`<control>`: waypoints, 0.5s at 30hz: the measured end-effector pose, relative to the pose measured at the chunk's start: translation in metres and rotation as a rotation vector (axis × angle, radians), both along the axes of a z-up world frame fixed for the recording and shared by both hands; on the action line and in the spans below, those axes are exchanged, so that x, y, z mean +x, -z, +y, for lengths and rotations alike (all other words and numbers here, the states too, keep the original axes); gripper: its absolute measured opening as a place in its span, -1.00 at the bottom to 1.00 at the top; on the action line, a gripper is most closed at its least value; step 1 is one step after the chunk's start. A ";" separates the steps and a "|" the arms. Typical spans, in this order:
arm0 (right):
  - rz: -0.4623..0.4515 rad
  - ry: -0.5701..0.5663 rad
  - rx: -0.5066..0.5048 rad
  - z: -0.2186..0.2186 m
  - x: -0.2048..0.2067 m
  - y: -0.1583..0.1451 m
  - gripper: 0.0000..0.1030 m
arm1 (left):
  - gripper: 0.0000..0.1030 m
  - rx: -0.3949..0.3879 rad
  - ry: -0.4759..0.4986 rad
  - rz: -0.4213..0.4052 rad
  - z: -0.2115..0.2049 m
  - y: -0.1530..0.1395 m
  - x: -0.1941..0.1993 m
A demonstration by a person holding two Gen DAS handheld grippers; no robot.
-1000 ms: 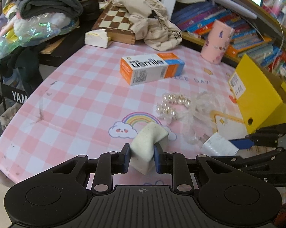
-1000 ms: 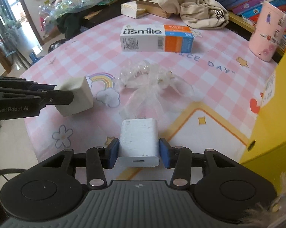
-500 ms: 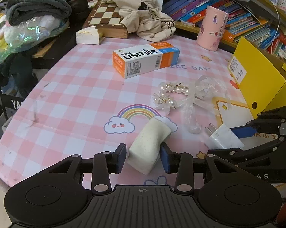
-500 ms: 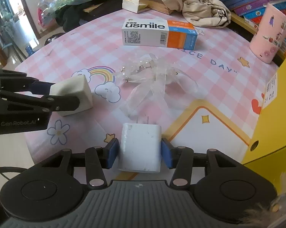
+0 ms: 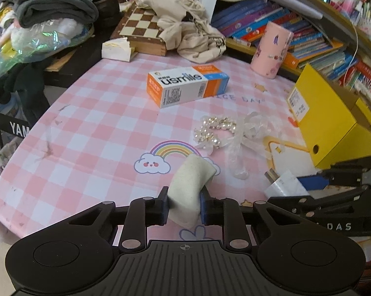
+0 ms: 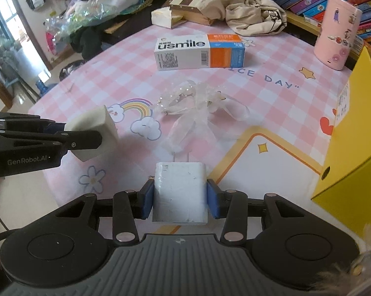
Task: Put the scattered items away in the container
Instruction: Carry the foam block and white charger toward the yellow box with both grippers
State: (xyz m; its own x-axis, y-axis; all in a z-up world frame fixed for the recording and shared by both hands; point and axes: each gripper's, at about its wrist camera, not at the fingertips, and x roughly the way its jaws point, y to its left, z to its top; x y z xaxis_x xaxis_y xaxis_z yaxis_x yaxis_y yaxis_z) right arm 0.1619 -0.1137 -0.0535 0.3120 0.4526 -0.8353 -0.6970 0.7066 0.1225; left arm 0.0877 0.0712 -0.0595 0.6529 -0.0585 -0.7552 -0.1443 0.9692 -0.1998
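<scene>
I've got the sponge (image 5: 189, 190) squeezed in my left gripper (image 5: 183, 206), the charger (image 6: 180, 192) clamped in the right gripper (image 6: 180, 202); the usmile box (image 5: 187, 86) and pearl ribbon (image 5: 224, 130) wait on the desk (image 5: 86, 148), nothing yet in the yellow container (image 5: 333, 123).

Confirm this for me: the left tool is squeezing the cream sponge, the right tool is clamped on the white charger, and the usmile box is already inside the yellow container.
One detail is wrong: the usmile box is not in the yellow container; the right wrist view shows it lying on the checked tablecloth. The left tool does squeeze the cream sponge, and the right tool is clamped on the white charger.
</scene>
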 end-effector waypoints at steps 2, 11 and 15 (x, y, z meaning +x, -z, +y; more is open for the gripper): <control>-0.009 0.011 0.015 -0.002 -0.007 -0.006 -0.20 | -0.58 -0.020 0.000 -0.013 0.000 -0.005 -0.005; -0.067 0.101 0.091 -0.018 -0.038 -0.029 -0.20 | -0.58 -0.088 0.016 -0.109 -0.001 -0.035 -0.033; -0.073 0.142 0.102 -0.023 -0.047 -0.031 -0.20 | -0.58 -0.092 0.024 -0.111 -0.001 -0.034 -0.042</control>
State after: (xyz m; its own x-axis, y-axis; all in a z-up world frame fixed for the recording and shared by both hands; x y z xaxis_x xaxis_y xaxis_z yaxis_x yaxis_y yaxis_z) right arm 0.1151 -0.1366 -0.0221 0.4373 0.4810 -0.7599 -0.6004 0.7852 0.1514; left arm 0.0459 0.0702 -0.0252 0.7298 -0.1412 -0.6689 -0.0929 0.9489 -0.3015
